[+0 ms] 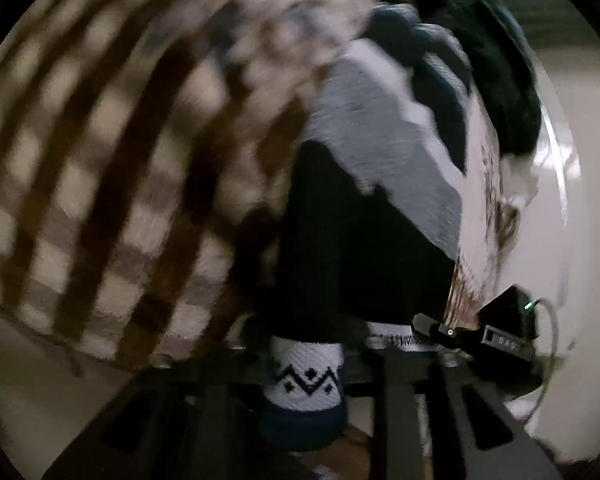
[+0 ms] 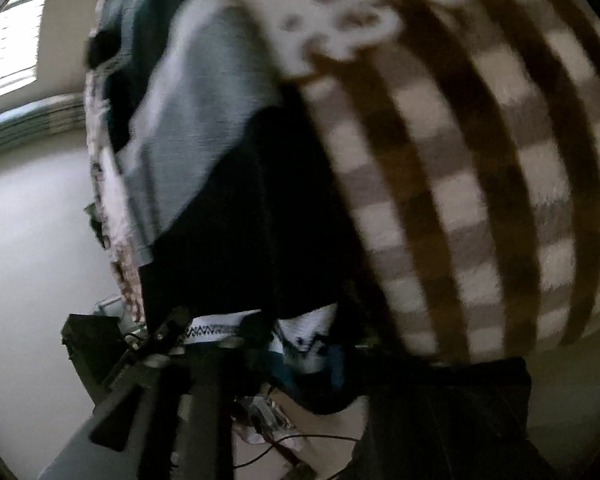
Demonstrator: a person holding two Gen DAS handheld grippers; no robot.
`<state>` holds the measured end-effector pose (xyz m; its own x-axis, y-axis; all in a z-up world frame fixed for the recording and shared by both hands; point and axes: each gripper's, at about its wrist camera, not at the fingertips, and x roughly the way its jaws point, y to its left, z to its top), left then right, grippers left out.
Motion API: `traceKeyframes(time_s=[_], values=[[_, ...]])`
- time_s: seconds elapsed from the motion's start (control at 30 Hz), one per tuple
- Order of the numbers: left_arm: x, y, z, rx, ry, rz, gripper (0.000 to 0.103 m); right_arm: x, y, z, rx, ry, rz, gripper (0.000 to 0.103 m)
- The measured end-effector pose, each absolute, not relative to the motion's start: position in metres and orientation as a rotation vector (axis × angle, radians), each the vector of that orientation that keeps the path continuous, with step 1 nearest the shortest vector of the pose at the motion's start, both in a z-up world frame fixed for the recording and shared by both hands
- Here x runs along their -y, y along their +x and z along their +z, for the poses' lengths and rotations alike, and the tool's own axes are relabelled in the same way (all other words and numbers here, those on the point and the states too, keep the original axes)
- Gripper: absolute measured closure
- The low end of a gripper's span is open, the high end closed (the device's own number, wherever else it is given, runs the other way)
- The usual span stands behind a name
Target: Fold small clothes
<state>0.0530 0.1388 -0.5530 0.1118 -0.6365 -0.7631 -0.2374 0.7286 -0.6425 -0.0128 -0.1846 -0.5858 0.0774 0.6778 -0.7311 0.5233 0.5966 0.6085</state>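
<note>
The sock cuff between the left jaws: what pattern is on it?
White sock cuff with a black zigzag-and-diamond band above a dark blue edge; clearest in the left wrist view.

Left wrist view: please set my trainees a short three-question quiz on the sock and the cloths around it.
1. True or false: the sock cuff is plain red.
2. The blanket to the left of it is: A checked brown and white; B dotted blue; C plain green.
3. Fill in: the black pattern on the white cuff is a ____ line with small diamonds.

Key: 1 false; 2 A; 3 zigzag.
</note>
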Motion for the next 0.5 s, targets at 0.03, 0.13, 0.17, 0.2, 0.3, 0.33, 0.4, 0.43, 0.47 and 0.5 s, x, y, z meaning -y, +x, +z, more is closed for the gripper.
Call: traceKeyframes(time_s=[0.03,0.13,0.17,0.2,0.3,0.33,0.4,0.43,0.47,0.5], values=[[-0.141,0.053,-0.559,-1.465,-0.796,-0.348,0.071,0.186,-0.012,-0.592,-1.579,1.072,0.161,0.066],[-0.144,0.053,-0.562,-1.451,-0.822,-0.368,0.072,0.185,-0.008,-0.600,-1.588,1.117,0.182,0.064],[-0.142,0.053,-0.557,-1.445,-0.786,-0.363,0.073,0.186,-0.007,-0.599,-1.588,1.118,0.185,0.064],[-0.140,0.050,-0.549,-1.428,-0.750,-0.359,0.089,0.186,-0.006,-0.597,-1.580,1.120,0.182,0.072],[-0.138,0.041,-0.518,-1.380,-0.651,-0.339,0.093,0.187,-0.009,-0.583,-1.530,1.146,0.193,0.091],[-0.135,0.039,-0.510,-1.368,-0.627,-0.328,0.093,0.187,-0.010,-0.576,-1.516,1.139,0.196,0.091],[-0.136,0.035,-0.495,-1.351,-0.620,-0.299,0.093,0.184,-0.011,-0.559,-1.489,1.116,0.216,0.091],[-0.137,0.033,-0.491,-1.347,-0.636,-0.281,0.094,0.183,-0.011,-0.553,-1.478,1.105,0.222,0.092],[-0.138,0.032,-0.485,-1.346,-0.651,-0.260,0.094,0.182,-0.011,-0.546,-1.470,1.090,0.227,0.092],[-0.138,0.033,-0.480,-1.337,-0.654,-0.254,0.095,0.180,-0.010,-0.538,-1.460,1.071,0.232,0.092]])
